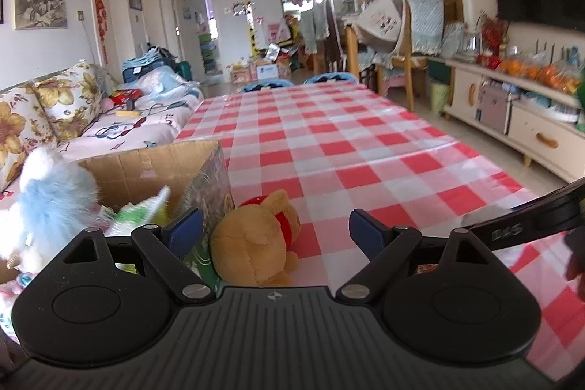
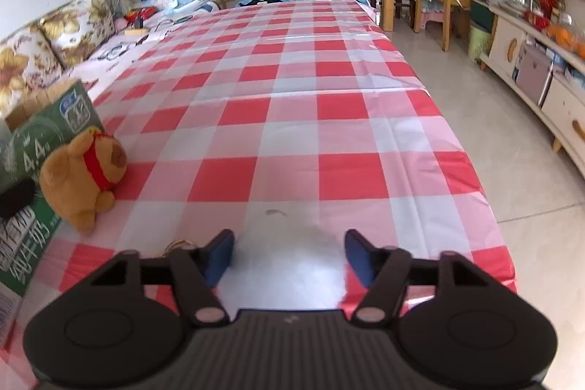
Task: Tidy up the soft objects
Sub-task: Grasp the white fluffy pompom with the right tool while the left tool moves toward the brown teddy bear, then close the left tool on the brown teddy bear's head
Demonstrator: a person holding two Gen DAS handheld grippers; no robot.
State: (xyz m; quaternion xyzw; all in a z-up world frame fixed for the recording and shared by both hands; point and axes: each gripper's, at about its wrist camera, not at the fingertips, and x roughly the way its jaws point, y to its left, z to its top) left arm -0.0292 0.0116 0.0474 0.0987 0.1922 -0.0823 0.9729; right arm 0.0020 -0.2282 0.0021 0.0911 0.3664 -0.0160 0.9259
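A brown teddy bear [image 1: 256,243] [image 2: 84,178] with a red scarf lies on the checked tablecloth [image 1: 347,141] against the cardboard box [image 1: 153,170] [image 2: 36,141]. My left gripper [image 1: 276,231] is open, and the bear sits low between its fingers, nearer the left one, untouched. A fluffy white and blue toy [image 1: 47,200] sticks up at the box's left side above other soft things. My right gripper [image 2: 289,258] is open near the table's front edge. A blurred white fluffy ball [image 2: 289,269] fills the gap between its pads.
A flowered sofa [image 1: 55,112] runs along the left of the table. A sideboard [image 2: 541,90] stands right across bare floor. Chairs and a second table [image 1: 395,53] crowd the far end. The right gripper's body [image 1: 530,222] reaches into the left wrist view.
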